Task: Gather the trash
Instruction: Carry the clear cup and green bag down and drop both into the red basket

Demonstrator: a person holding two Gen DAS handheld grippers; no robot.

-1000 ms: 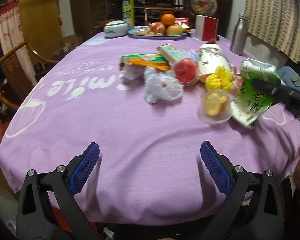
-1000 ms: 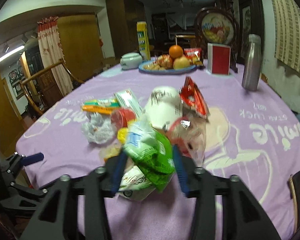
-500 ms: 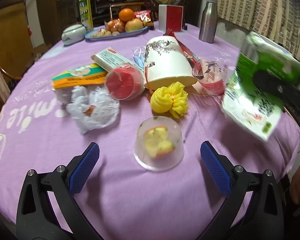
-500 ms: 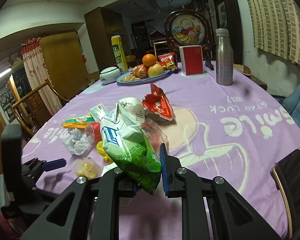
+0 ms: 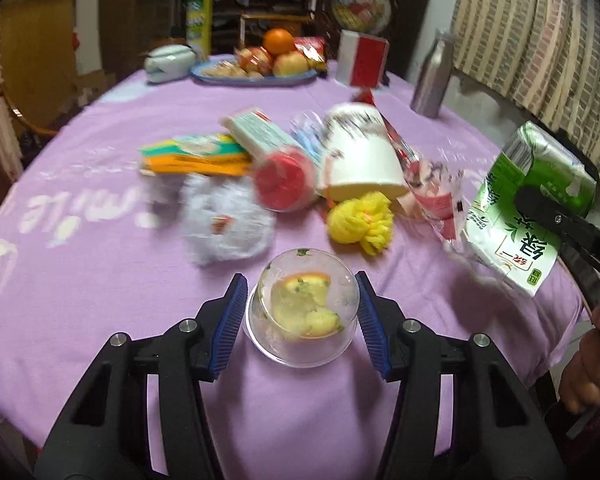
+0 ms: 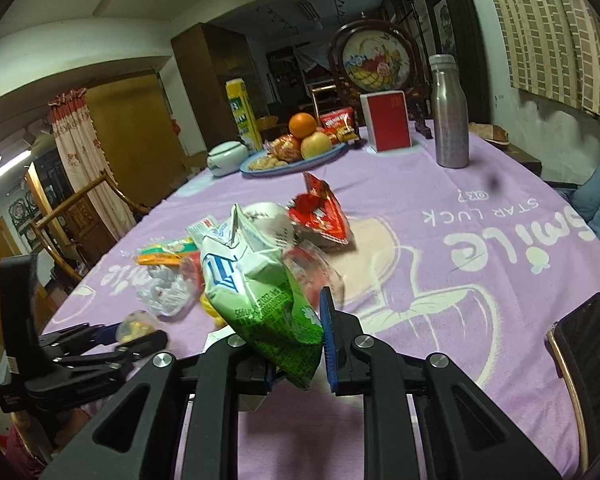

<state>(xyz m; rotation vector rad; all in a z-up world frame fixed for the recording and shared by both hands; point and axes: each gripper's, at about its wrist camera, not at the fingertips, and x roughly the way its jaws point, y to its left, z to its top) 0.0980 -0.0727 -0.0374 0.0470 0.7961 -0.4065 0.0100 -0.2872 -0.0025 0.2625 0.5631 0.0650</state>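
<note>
A clear plastic cup [image 5: 304, 312] with yellow and orange scraps lies on the purple tablecloth [image 5: 100, 280]. My left gripper [image 5: 300, 280] straddles it, its jaws closing, with thin gaps still showing at the blue pads. The right gripper [image 6: 296, 360] is shut on a crumpled green drink carton [image 6: 260, 296], held above the table; the left wrist view shows that carton [image 5: 532, 204] at the right. Behind the cup lie a yellow wrapper [image 5: 360, 222], a white crumpled bag [image 5: 224, 228], a red-lidded cup [image 5: 284, 184], a white paper tub [image 5: 360, 160] and a red snack wrapper [image 6: 320, 216].
At the table's far end stand a blue fruit plate [image 5: 256, 78], a red box [image 5: 362, 60], a steel bottle [image 5: 432, 80], a white pot [image 5: 168, 62] and a yellow can [image 5: 199, 20]. A dark chair [image 6: 580, 340] sits at the right edge. A hand [image 5: 584, 368] holds the right gripper.
The left gripper came forward over the clear cup and its jaws narrowed around it. The right gripper closed on the green carton and raised it off the table.
</note>
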